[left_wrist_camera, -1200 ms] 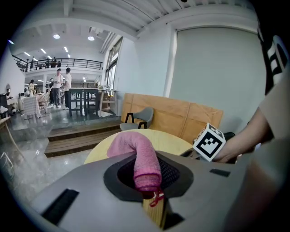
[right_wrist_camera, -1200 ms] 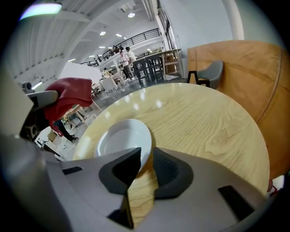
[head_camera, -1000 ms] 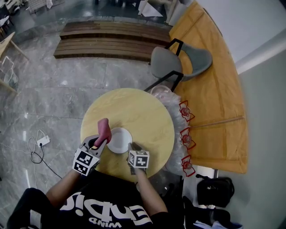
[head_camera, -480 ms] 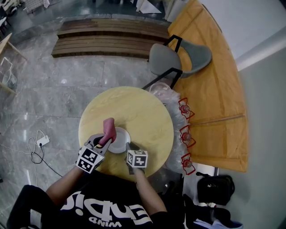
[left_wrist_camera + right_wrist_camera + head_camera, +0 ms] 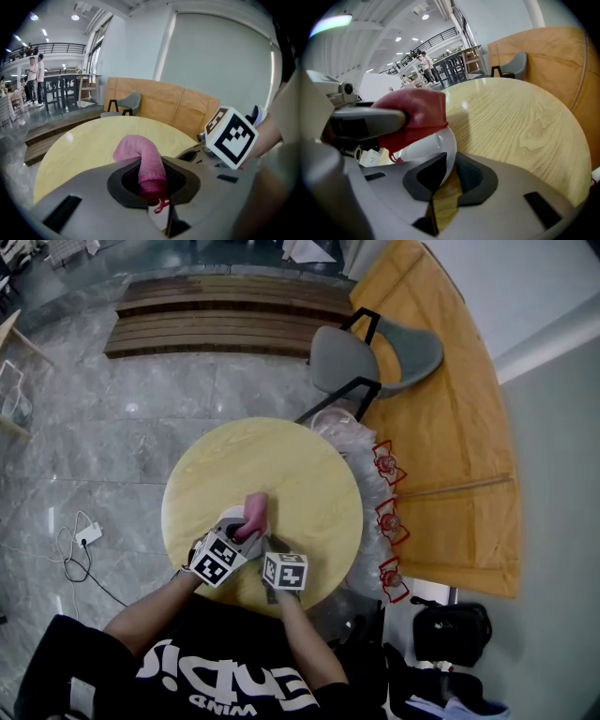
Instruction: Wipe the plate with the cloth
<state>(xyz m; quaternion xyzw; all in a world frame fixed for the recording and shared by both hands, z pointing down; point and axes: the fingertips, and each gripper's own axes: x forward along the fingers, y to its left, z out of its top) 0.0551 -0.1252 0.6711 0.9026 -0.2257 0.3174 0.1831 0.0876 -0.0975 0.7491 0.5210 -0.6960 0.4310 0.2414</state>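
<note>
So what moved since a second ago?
The left gripper, shut on the pink cloth, swung rightward from the plate's left edge to over the plate, hiding most of it in the head view. The right gripper stayed clamped on the plate's near rim, and the plate kept its place on the round table.

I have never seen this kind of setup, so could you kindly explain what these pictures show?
No robot here: a person holds a two-jaw gripper in each hand. One picture comes from a head camera looking down; the others from cameras riding on each gripper. On the round table lies a white plate. The left gripper is clamped on a pink cloth over the plate; the right gripper pinches the plate's rim.
</note>
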